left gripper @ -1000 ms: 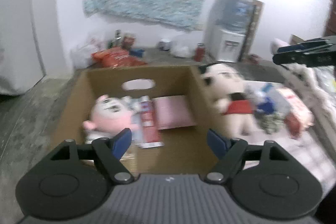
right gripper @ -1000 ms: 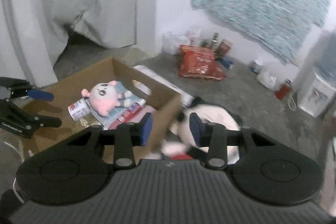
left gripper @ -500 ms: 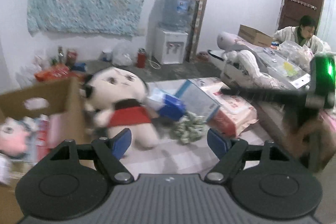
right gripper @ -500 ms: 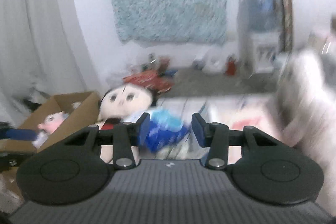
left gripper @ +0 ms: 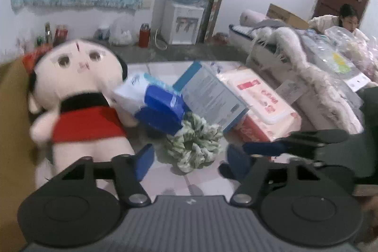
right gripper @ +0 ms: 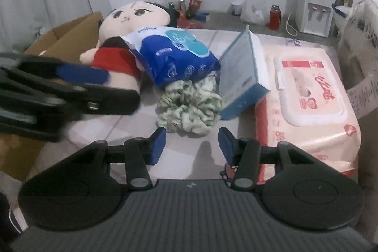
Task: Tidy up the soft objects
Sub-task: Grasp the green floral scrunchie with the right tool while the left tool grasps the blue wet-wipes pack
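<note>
Green scrunchie (right gripper: 189, 108) sits before both hand-held grippers – left (left gripper: 189, 161) narrowing, right (right gripper: 191, 145) widening, both empty – they might collide reaching together

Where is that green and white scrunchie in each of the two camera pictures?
Left wrist view: the scrunchie lies low in the middle, just beyond the fingertips, in front of the blue pack.
Right wrist view: the scrunchie lies in the centre, below the blue pack.
Shared landmark: the pink wipes pack, right of it in both.
</note>
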Tool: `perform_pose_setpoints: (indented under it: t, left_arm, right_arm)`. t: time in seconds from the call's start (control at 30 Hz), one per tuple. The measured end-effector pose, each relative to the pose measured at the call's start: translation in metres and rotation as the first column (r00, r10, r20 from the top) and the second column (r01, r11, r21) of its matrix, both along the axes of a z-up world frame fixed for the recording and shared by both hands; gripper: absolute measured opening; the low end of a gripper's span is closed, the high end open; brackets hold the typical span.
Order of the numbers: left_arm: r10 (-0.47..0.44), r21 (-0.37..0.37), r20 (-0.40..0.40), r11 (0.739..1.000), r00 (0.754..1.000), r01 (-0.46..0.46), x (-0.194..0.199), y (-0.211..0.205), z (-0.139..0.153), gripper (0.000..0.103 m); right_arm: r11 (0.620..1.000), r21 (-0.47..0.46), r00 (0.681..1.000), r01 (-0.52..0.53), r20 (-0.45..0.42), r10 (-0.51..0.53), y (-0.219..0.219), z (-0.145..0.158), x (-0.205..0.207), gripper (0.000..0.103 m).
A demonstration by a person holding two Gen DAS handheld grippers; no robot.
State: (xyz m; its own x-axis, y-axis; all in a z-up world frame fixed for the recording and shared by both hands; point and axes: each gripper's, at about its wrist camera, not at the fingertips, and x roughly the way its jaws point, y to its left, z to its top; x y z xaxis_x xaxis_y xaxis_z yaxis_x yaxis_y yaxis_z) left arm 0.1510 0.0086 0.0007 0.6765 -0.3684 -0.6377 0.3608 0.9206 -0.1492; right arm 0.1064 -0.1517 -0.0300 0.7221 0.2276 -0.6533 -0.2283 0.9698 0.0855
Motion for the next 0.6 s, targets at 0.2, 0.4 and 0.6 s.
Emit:
perform_pose_setpoints:
  t: [0.2, 0.4, 0.6]
  left_arm:
    - [0.087, -0.046, -0.063, 0.995, 0.994, -0.09, 0.027, -0.005, -0.031, 0.05]
    - [0.131, -0.075, -0.072, 0.988, 0.989, -0.137, 0.041, -0.006, -0.044, 0.027]
    - [0.131, -0.014, -0.069, 0.991, 0.989, -0.133, 0.031, -0.007, -0.047, 0.01]
  right_arm:
    - [0.998, 0.043, 0.999, 0.038, 0.008, -0.038, -0.014, 0.005, 0.0, 0.05]
    - [0.996, 0.071, 0.996, 0.058, 0.069, -0.063, -0.028, 0.019, -0.009, 0.051]
    - [0.997, 0.054, 0.997, 0.058, 0.039, -0.061, -0.028, 0.014, -0.007, 0.051]
